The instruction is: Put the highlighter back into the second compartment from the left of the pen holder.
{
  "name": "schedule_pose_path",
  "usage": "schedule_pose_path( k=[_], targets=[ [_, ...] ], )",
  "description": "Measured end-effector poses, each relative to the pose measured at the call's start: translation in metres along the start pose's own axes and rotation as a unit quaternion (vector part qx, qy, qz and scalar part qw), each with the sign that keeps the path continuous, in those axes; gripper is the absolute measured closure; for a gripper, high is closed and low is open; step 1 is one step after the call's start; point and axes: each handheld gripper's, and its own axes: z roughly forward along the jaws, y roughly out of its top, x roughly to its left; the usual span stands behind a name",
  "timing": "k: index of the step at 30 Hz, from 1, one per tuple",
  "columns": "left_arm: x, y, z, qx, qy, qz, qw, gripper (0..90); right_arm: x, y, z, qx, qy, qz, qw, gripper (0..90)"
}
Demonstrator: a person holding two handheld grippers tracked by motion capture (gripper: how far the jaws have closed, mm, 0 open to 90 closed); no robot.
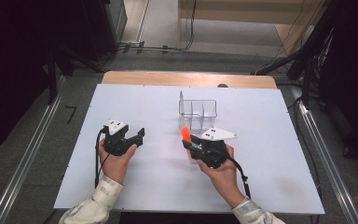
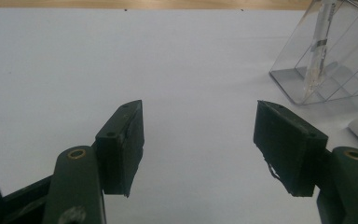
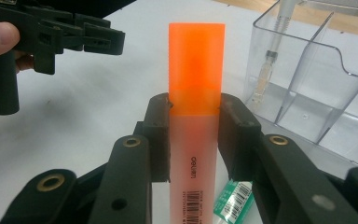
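So the right gripper has its jaws clamped on an orange highlighter, pads pressing the pale body from both sides just below the orange cap. In the right gripper view the highlighter sticks straight out toward 12 o'clock between the jaws, cap end farthest from the hand, with a barcode label at the near end. There's also a bit of green-and-white barcoded packaging peeking out under it at about 5 o'clock; can't tell what that belongs to.

The clear plastic organizer with its dividers sits on the white table just past the highlighter's tip, roughly 12 o'clock from the right gripper in the high view. One compartment has a thin clear pen standing tilted in it, at about 1 o'clock from the highlighter cap in the right gripper view.

The left gripper is over at 9 o'clock from the right one, well apart from it. Its jaws are wide, nothing between them, just bare table in the left gripper view, with the organizer up at 2 o'clock.
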Motion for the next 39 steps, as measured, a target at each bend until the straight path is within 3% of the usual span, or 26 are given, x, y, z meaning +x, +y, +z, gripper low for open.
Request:
schedule_pose_path(
  k=[6,19,27,39],
  targets=[
    [0.001,0.0,0.0,0.0,0.0,-0.002,1.0,34.0,-0.007,0.004,-0.001,-0.006,-0.006,0.005,1.0,65.1],
    [0.002,-0.001,0.001,0.0,0.0,-0.008,1.0,34.1,-0.041,0.033,-0.005,-0.049,-0.042,0.031,0.9975,65.1],
    [0.003,-0.001,0.0,-0.003,0.001,-0.011,0.9999,34.0,-0.058,0.045,0.004,-0.055,-0.065,0.042,0.9955,65.2],
    [0.003,-0.001,0.001,-0.003,0.001,-0.011,0.9999,34.0,-0.069,0.055,0.012,-0.055,-0.079,0.051,0.9941,65.1]
  ],
)
